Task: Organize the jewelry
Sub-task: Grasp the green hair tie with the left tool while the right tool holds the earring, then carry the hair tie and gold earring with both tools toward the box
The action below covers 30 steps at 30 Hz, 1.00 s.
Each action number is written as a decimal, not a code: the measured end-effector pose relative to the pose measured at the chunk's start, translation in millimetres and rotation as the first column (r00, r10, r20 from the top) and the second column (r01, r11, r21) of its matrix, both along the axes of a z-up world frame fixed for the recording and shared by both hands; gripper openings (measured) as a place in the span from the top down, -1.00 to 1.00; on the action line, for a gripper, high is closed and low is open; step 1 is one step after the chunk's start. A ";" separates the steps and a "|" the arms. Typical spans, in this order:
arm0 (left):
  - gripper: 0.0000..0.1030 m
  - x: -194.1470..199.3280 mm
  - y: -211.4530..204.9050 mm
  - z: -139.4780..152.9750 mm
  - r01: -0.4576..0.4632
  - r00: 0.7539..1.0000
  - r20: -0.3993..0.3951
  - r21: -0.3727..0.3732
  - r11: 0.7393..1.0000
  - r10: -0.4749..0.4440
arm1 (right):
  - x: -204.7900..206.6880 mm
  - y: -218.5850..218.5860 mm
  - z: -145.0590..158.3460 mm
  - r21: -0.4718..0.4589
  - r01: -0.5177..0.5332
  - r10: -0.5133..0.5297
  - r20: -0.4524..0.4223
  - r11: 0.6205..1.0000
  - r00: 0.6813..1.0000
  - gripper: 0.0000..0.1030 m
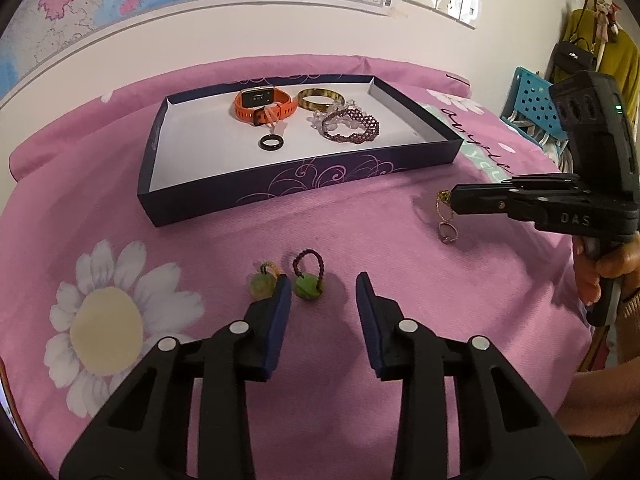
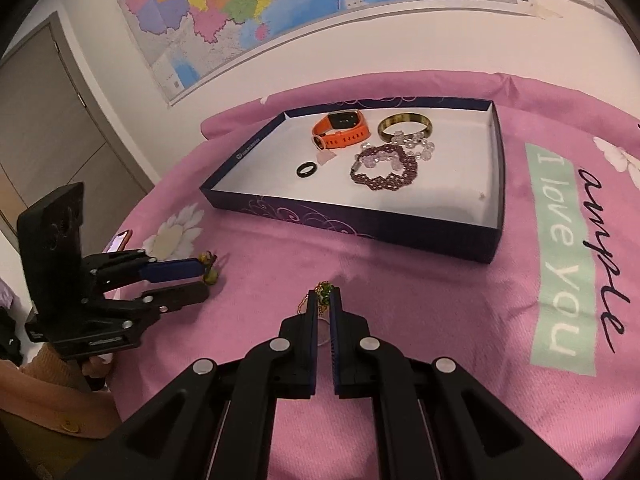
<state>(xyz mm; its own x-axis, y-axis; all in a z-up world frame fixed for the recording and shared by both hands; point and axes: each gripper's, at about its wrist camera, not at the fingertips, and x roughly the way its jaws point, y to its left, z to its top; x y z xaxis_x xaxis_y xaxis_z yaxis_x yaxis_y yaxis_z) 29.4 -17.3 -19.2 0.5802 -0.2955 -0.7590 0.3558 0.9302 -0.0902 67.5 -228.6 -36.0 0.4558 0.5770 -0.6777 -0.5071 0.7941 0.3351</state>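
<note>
My left gripper (image 1: 323, 283) stands open just above the pink cloth. A green stone pendant on a purple bead loop (image 1: 307, 286) lies between its fingers, close to the left pad. A paler green pendant (image 1: 262, 283) lies just outside that pad. At the right, my right gripper (image 1: 451, 200) (image 2: 325, 295) is shut on a gold chain with a green stone (image 2: 325, 293), and a ring on the chain (image 1: 448, 234) dangles down to the cloth. The dark purple tray (image 1: 280, 190) (image 2: 320, 216) holds an orange watch (image 1: 264, 106), an amber bangle (image 1: 320, 98), a purple beaded bracelet (image 1: 352, 126) and a black ring (image 1: 272, 143).
The pink daisy-print cloth (image 1: 400, 280) covers the whole surface. A phone (image 2: 120, 240) lies at its left edge behind the left gripper (image 2: 205, 280). A blue perforated basket (image 1: 532, 100) stands beyond the right edge. Clear beads (image 2: 416, 146) lie beside the bangle.
</note>
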 end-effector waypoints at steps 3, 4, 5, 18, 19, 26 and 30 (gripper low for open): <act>0.46 7.5 -0.6 -4.2 -0.015 1.000 -0.021 0.004 1.000 0.015 | -0.2 1.4 0.6 0.004 -0.005 0.005 0.001 1.000 1.000 0.92; 0.46 8.4 -0.1 -4.6 -0.017 1.000 -0.023 0.000 1.000 0.017 | 0.0 1.7 0.6 0.005 -0.007 0.007 0.000 1.000 1.000 0.92; 0.46 9.3 0.2 -4.9 -0.021 0.999 -0.025 -0.003 1.000 0.021 | 0.1 1.8 0.4 0.006 -0.008 0.008 -0.002 1.000 1.000 0.92; 0.69 9.5 1.1 -4.8 -0.050 0.999 -0.022 0.005 0.999 0.050 | 0.9 -1.3 0.8 0.009 -0.003 0.003 -0.003 1.000 1.000 0.92; 0.69 9.0 1.3 -3.5 -0.049 0.999 -0.020 -0.001 0.999 0.049 | 1.3 -1.3 1.5 0.010 -0.003 0.003 -0.001 1.000 1.000 0.92; 0.69 5.9 2.3 9.8 -0.057 0.998 0.010 -0.015 0.998 0.057 | 1.3 -0.2 9.7 0.027 -0.004 0.003 0.022 1.000 1.000 0.92; 0.69 6.1 2.2 16.0 -0.062 0.998 0.025 -0.021 0.998 0.062 | 1.7 2.2 13.1 0.033 -0.008 0.007 0.030 0.999 1.000 0.92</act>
